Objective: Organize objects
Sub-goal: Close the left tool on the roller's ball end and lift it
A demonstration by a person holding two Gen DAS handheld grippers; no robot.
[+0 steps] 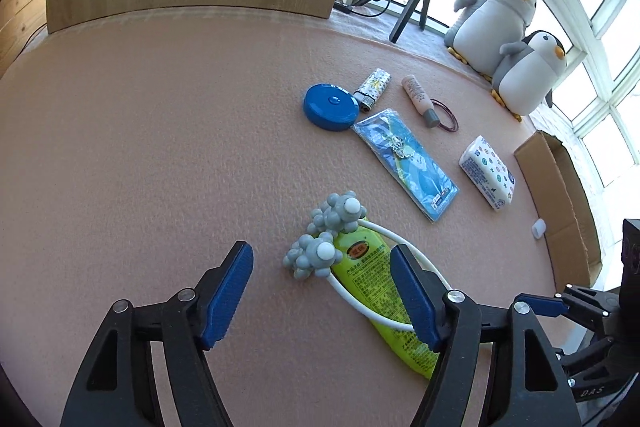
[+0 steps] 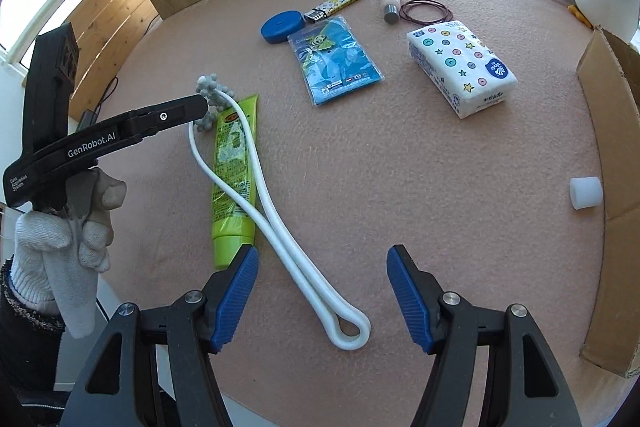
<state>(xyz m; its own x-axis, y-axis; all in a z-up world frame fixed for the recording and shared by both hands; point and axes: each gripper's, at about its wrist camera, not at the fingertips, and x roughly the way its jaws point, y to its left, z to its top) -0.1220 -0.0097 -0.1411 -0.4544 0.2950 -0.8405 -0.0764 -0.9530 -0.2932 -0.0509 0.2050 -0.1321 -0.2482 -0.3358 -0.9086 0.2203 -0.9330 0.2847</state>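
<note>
Desk: pink felt-covered desk (image 2: 400, 187), scattered items.
Jaws: left gripper (image 1: 322, 299) and right gripper (image 2: 322, 299) wide open, empty.
Risk: white looped massager (image 2: 264, 203) could drag green tube (image 2: 234, 179).

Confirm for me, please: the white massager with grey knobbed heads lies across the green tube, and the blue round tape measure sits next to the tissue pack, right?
Not quite. The blue round tape measure sits next to the patterned lighter, not the tissue pack, which lies apart towards the cardboard box. The right wrist view shows this. The white massager does lie across the green tube.
</note>
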